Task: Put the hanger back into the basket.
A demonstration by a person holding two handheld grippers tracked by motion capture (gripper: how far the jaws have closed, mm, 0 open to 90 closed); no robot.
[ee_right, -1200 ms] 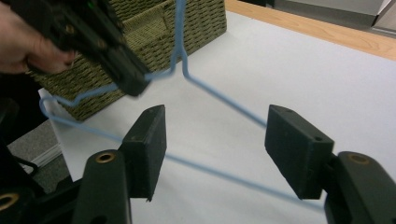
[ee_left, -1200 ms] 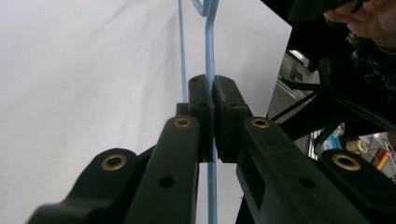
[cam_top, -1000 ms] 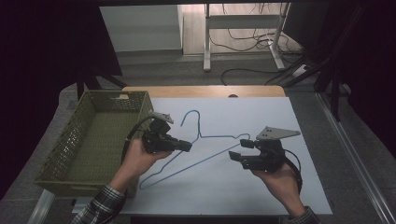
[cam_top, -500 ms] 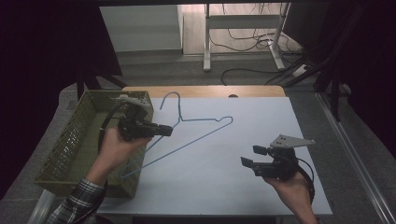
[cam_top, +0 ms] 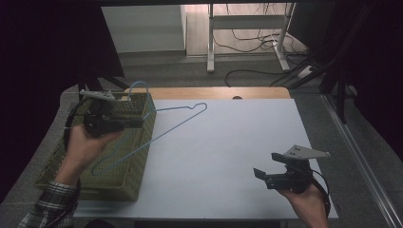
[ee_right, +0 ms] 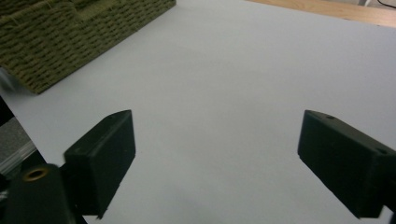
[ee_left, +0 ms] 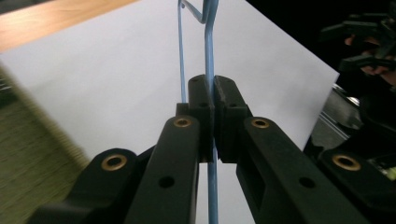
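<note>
A light blue wire hanger (cam_top: 202,105) hangs in the air, tilted, with its hook end over the woven olive basket (cam_top: 138,156) at the table's left. My left gripper (cam_top: 138,122) is shut on the hanger's wire above the basket. In the left gripper view, its pads (ee_left: 212,93) pinch the blue wire (ee_left: 208,42). My right gripper (cam_top: 263,168) is near the front right of the white sheet (cam_top: 228,137). Its jaws (ee_right: 215,154) have just been opening and stand wide apart, with nothing between them.
The basket's corner (ee_right: 84,28) lies far left in the right gripper view. A wooden table edge (cam_top: 214,92) runs behind the white sheet. Desk legs and cables (cam_top: 247,52) stand on the floor beyond. The right hand and its gripper (ee_left: 369,42) appear far off in the left gripper view.
The left hand has carried the hanger left and upward, from the sheet's middle to over the basket. The right gripper has drawn back from the hanger toward the front right, and its jaws have widened.
</note>
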